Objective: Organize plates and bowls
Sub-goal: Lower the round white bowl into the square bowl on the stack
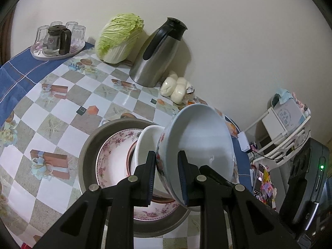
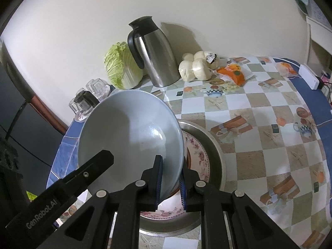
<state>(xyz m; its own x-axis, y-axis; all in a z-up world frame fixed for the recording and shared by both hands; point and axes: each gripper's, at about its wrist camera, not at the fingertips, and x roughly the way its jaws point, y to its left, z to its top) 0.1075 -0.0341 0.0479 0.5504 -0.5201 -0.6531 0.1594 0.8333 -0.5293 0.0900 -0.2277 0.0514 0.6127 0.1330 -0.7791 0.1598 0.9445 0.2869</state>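
Note:
A white bowl [image 1: 199,139] with a flower pattern outside is held tilted above a metal basin [image 1: 91,143]. My left gripper [image 1: 167,176] is shut on its near rim. In the right wrist view my right gripper [image 2: 170,184] is shut on the rim of the same-looking bowl [image 2: 128,130], also tilted; the left gripper's finger [image 2: 89,170] reaches in from the left. In the basin lies a floral plate [image 1: 113,157] with a second white bowl [image 1: 145,143] on it, partly hidden by the held bowl. The plate [image 2: 197,155] and basin [image 2: 215,145] show beside the bowl.
On the checked tablecloth [image 1: 62,108]: a steel thermos jug [image 1: 157,56], a napa cabbage [image 1: 118,39], bagged buns [image 1: 174,88], a tray of glasses with a teapot [image 1: 58,41]. An orange packet [image 2: 234,72] and a white box [image 2: 310,76] lie far right. The wall runs behind.

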